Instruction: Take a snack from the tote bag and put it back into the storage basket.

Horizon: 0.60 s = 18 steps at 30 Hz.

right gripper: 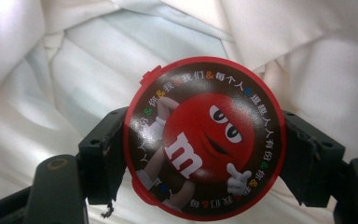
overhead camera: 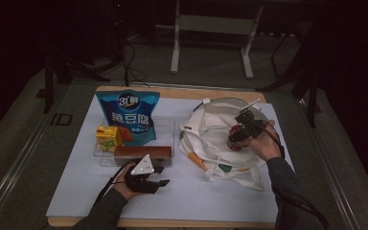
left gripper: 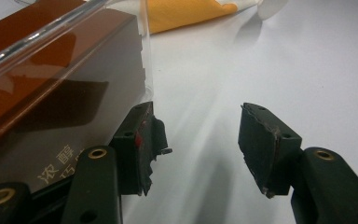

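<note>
My right gripper (right gripper: 205, 149) is shut on a round candy tub (right gripper: 205, 137) with a red-rimmed brown lid showing a red cartoon face. It hangs over the white cloth bag (right gripper: 74, 60), which lies crumpled at the table's right (overhead camera: 206, 129); from above the right gripper (overhead camera: 242, 132) and the candy tub (overhead camera: 235, 139) sit over the bag's middle. My left gripper (overhead camera: 155, 179) rests near the table's front, open and holding nothing. Its jaws (left gripper: 196, 144) frame bare white table, with one fingertip (left gripper: 140, 140) beside the long brown box (left gripper: 51, 93) inside a clear tray.
A clear tray (overhead camera: 170, 129) at centre left holds a blue snack bag (overhead camera: 127, 115), a yellow drink carton (overhead camera: 108, 136) and the long brown box (overhead camera: 141, 152). White sheet covers the table (overhead camera: 196, 196). An orange patch of the bag (left gripper: 182, 14) lies beyond the left jaws.
</note>
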Motion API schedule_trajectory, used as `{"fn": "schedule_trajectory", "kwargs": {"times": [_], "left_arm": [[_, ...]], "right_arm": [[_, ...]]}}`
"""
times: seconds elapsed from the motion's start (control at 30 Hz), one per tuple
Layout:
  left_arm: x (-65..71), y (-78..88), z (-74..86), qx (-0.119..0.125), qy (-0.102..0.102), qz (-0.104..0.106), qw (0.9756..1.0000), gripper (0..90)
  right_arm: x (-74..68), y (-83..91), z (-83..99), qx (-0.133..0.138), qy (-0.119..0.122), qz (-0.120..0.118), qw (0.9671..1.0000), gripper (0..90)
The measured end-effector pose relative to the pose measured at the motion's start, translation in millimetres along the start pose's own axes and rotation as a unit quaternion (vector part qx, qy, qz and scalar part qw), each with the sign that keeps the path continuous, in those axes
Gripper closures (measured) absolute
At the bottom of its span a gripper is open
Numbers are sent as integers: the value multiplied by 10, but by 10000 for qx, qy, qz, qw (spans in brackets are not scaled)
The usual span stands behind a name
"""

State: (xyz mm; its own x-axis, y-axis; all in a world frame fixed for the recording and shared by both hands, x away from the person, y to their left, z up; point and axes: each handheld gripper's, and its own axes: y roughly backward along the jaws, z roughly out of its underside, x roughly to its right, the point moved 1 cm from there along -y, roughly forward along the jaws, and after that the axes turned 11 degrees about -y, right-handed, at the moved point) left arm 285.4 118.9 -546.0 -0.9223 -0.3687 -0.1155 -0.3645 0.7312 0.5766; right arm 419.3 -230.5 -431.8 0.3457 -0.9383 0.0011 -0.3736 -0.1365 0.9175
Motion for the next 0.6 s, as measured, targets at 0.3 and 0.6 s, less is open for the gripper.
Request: {"fn": "schedule_trajectory", "kwargs": {"times": [0.3,0.6], "left_arm": [[1,-1,0,-2,0,-1,10000,462],[1,-1,0,-4,-2,-3,10000,462]], "right_arm": [[-44,107,-39,78,124,-58,9999,256],[-103,180,-69,113,234,-174,9995,256]]}}
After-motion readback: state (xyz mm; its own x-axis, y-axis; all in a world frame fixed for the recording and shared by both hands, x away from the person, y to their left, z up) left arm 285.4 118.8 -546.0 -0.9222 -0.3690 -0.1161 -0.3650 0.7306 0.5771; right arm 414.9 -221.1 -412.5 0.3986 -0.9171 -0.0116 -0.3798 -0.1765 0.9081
